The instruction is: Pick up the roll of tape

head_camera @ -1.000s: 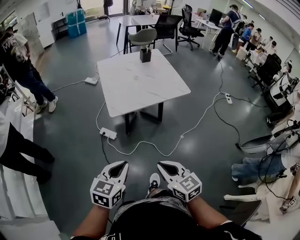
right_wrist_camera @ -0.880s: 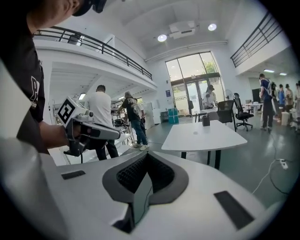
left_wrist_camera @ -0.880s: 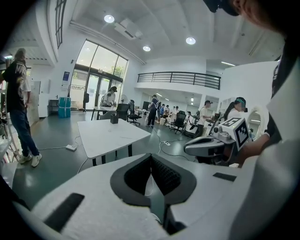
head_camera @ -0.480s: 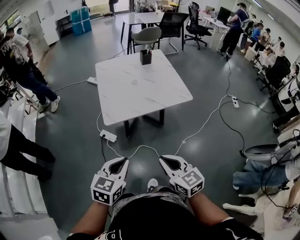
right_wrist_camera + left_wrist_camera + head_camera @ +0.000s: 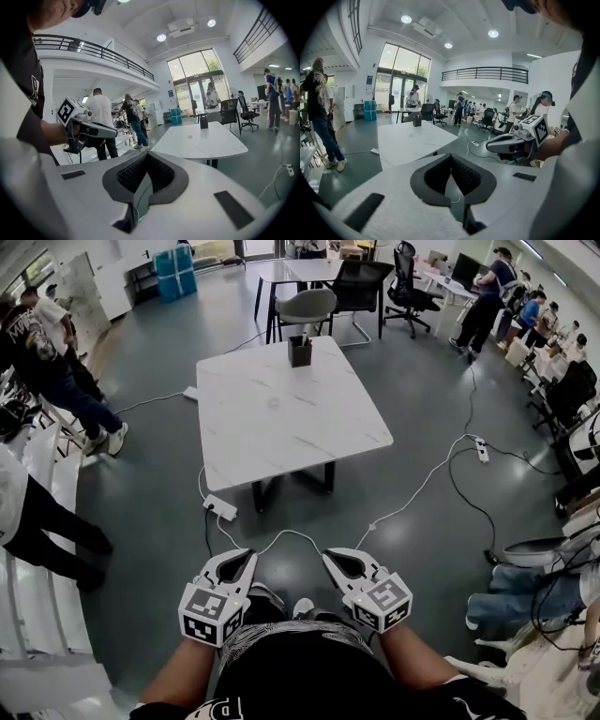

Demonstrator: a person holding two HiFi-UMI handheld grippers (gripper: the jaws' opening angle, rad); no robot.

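Observation:
A white marble table (image 5: 281, 423) stands ahead of me, with a faint small round thing (image 5: 274, 401) near its middle; whether that is the roll of tape is too small to tell. Low in the head view, my left gripper (image 5: 246, 562) and right gripper (image 5: 330, 560) hover side by side over the grey floor, well short of the table. Both point towards it. Each one is shut with nothing between its pads, as the left gripper view (image 5: 451, 157) and the right gripper view (image 5: 146, 155) show.
A dark pen holder (image 5: 300, 351) sits at the table's far edge, with a chair (image 5: 307, 307) behind it. White cables and a power strip (image 5: 220, 507) lie on the floor before the table. People stand at the left (image 5: 56, 371) and by desks at the far right (image 5: 487, 296).
The table and the floor cables have come closer in the head view. Both grippers keep the same shut posture side by side.

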